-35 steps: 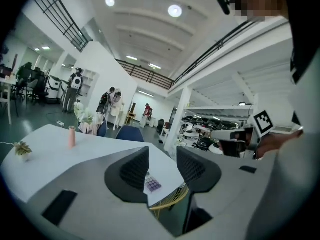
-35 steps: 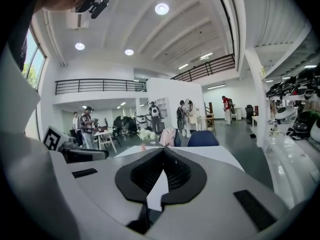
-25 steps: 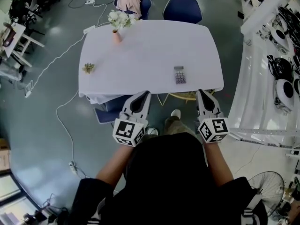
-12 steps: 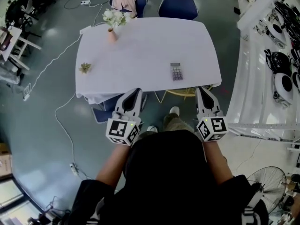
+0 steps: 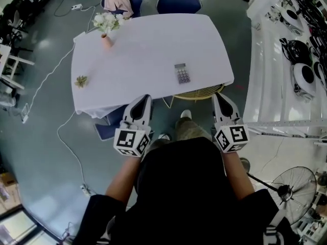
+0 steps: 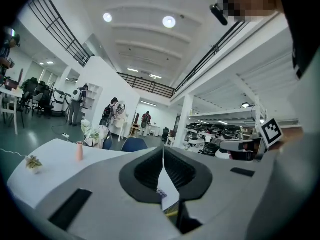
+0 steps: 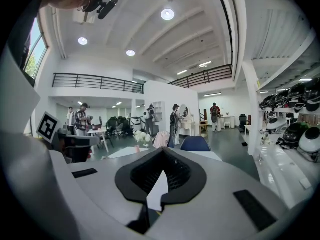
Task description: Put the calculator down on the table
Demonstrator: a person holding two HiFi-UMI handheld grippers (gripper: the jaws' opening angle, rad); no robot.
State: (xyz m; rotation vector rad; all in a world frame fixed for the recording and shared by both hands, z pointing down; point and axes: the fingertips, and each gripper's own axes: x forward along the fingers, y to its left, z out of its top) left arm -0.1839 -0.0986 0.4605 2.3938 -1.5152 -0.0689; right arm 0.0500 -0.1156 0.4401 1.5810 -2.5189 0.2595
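calculator (image 5: 182, 73) is lying flat on the white surface (image 5: 148, 40), toward the surface's lower right part in the head view and near its edge, with nothing touching it. the left gripper (image 5: 145, 98) and right gripper (image 5: 218, 96) are hovering below that edge, lower in the frame and well apart from the calculator. each one's fingers are clenching together on nothing, as both gripper views are showing. judging from this, the placing is looking done already. the risk is sitting in any further move: a gripper swinging forward over the edge could be nudging the calculator toward the drop, or catching the cloth and dragging it. the flower vase (image 5: 106, 33) at the upper left is standing far enough away to be safe.
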